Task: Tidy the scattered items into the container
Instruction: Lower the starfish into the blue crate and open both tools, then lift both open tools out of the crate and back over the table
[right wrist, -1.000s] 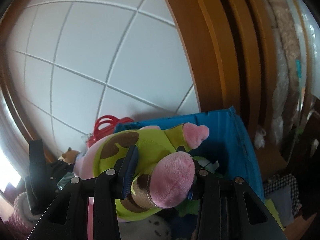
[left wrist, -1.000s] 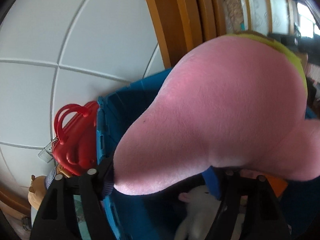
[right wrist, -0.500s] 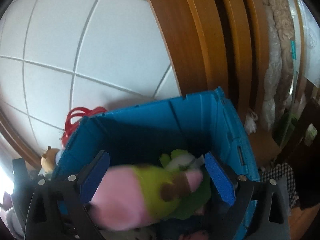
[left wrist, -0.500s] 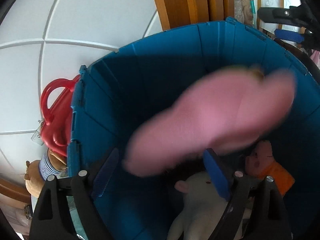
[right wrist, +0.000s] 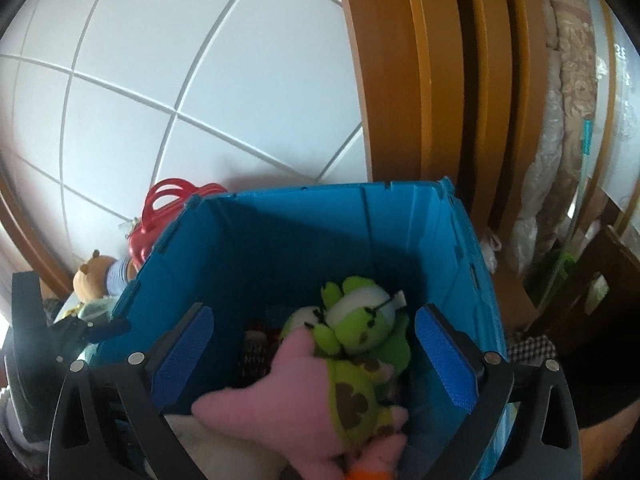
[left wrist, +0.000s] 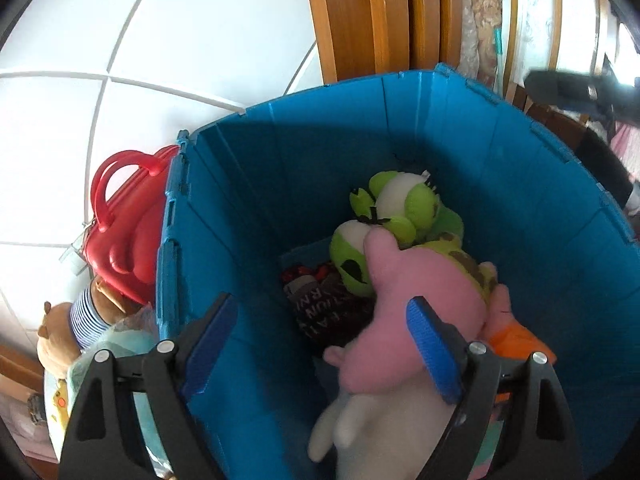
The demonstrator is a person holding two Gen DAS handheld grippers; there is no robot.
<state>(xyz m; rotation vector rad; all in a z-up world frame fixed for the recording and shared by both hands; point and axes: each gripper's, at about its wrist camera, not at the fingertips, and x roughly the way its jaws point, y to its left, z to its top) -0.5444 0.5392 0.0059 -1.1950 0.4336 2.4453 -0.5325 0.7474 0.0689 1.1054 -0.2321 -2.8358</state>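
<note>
Both the left gripper (left wrist: 320, 346) and the right gripper (right wrist: 314, 356) hang over the blue bin (left wrist: 460, 120), the left's fingers apart, the right's opening wider, nothing pinched; the pink toy (left wrist: 420, 300) lies inside on the other soft toys. The teddy bear (right wrist: 94, 276) and red bag (left wrist: 124, 232) outside, wedged against the bin, could drag or tip it if pulled carelessly. White tiled floor (right wrist: 200, 60), wooden door frame (right wrist: 400, 80) behind

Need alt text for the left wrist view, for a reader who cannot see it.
A pink plush star in green spotted shorts lies inside a deep blue plastic crate atop other soft toys, below the empty, open left claw. A red plastic handbag and brown teddy bear sit outside the crate.
</note>
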